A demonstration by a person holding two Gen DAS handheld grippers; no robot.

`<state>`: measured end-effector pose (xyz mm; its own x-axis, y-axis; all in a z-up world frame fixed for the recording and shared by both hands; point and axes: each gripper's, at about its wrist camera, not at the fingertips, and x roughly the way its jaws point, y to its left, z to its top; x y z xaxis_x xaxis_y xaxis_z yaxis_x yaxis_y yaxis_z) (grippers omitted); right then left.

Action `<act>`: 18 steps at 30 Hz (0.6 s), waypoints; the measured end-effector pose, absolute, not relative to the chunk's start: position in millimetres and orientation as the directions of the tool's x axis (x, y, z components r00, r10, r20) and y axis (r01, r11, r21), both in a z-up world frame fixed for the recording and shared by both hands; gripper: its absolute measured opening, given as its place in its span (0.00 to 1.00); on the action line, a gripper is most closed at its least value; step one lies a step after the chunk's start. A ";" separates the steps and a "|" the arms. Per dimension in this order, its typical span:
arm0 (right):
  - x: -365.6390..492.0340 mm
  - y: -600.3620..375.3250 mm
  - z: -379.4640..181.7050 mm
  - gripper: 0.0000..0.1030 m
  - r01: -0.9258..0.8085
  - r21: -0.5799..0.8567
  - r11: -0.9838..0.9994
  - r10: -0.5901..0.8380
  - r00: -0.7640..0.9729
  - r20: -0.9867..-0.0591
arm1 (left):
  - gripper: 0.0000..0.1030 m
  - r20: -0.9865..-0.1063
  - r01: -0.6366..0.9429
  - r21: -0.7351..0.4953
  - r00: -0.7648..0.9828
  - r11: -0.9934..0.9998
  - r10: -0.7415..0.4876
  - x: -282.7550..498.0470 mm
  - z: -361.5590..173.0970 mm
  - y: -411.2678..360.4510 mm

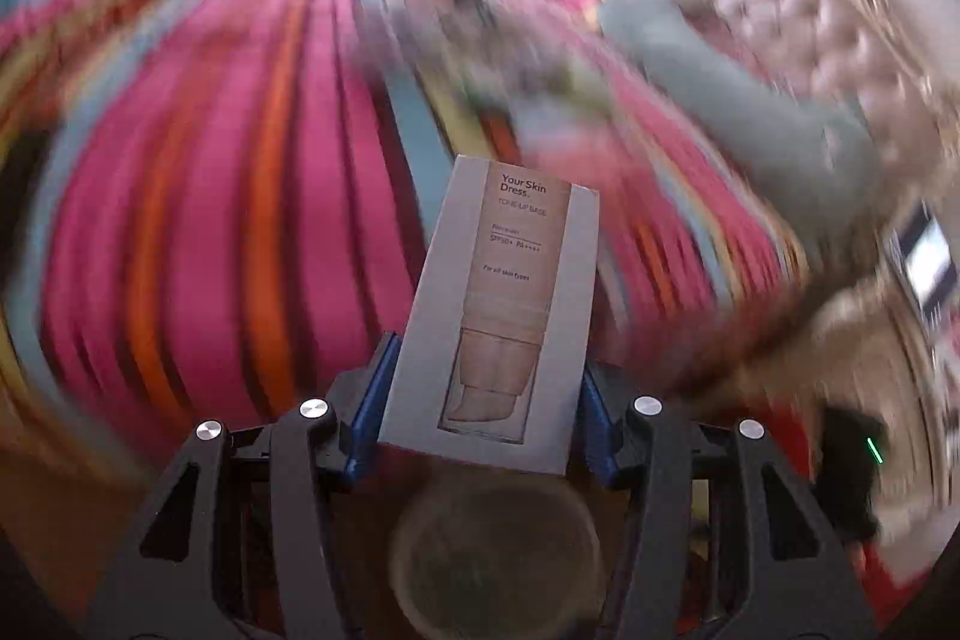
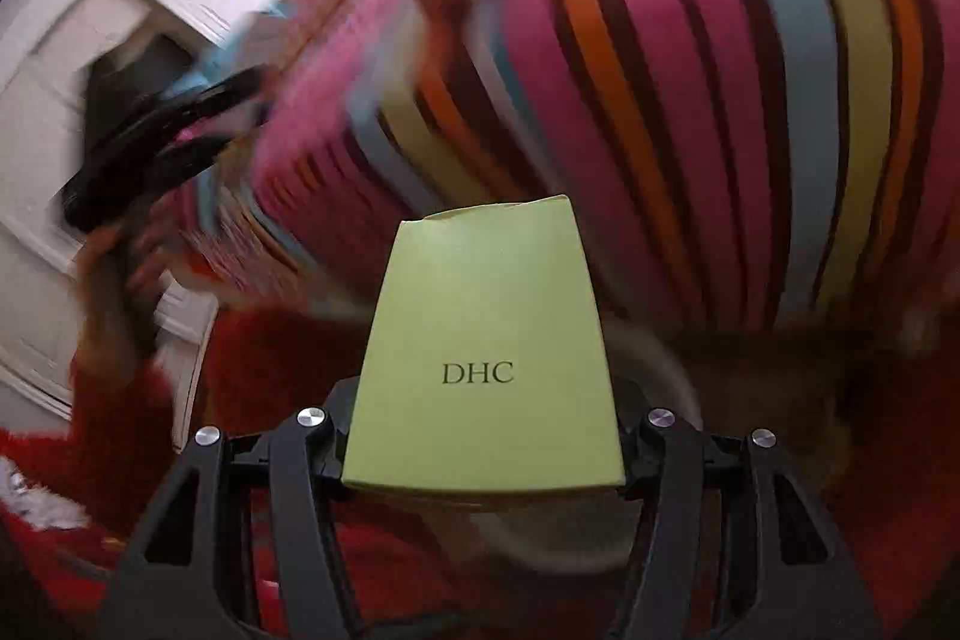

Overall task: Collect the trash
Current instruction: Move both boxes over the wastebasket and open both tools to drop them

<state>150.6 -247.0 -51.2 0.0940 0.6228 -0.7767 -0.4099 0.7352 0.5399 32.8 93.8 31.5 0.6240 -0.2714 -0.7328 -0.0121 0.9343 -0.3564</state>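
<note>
My left gripper [image 1: 480, 400] is shut on a grey cosmetics box [image 1: 498, 316] printed "Your Skin Dress"; its blue pads [image 1: 372, 412] press the box's lower sides and the box points forward and up. My right gripper [image 2: 480, 436] is shut on a light green box [image 2: 486, 358] printed "DHC", held by its lower end. Both boxes are lifted above a striped bedspread [image 1: 210, 220], which also shows in the right wrist view [image 2: 690, 100]. The left gripper [image 2: 150, 148] appears as a dark blur at the left of the right wrist view.
The bedspread has pink, orange, blue and yellow stripes. A tufted cream headboard [image 1: 780, 10] and a grey-green pillow [image 1: 738, 100] are at the right. A white panelled cabinet [image 2: 90, 100] stands left. Red carpet [image 2: 870, 460] lies below. A round pale object [image 1: 492, 550] sits under the left gripper, blurred.
</note>
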 end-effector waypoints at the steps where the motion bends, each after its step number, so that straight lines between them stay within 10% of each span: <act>1: 150.4 -245.1 -63.8 0.54 -0.395 0.523 0.755 0.596 0.082 -0.799 | 0.51 -0.778 -0.002 -0.351 0.557 0.936 -0.291 14.1 2.2 70.7; 14: 150.5 -221.8 -144.7 0.55 -0.397 0.406 0.823 0.425 -0.044 -0.904 | 0.53 -0.956 -0.010 -0.264 0.132 0.964 -0.261 -7.1 -179.3 -12.5; 18: 150.0 -228.0 -148.0 0.74 -0.388 0.362 0.848 0.383 -0.023 -0.923 | 0.86 -0.965 -0.024 -0.244 0.109 0.969 -0.240 -5.9 -187.7 -13.8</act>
<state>150.0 -228.0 -148.0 -0.0232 0.3832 -0.9234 -0.3879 0.8478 0.3616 -5.9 -13.8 -187.7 0.1090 -0.2403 -0.9646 -0.0239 0.9694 -0.2442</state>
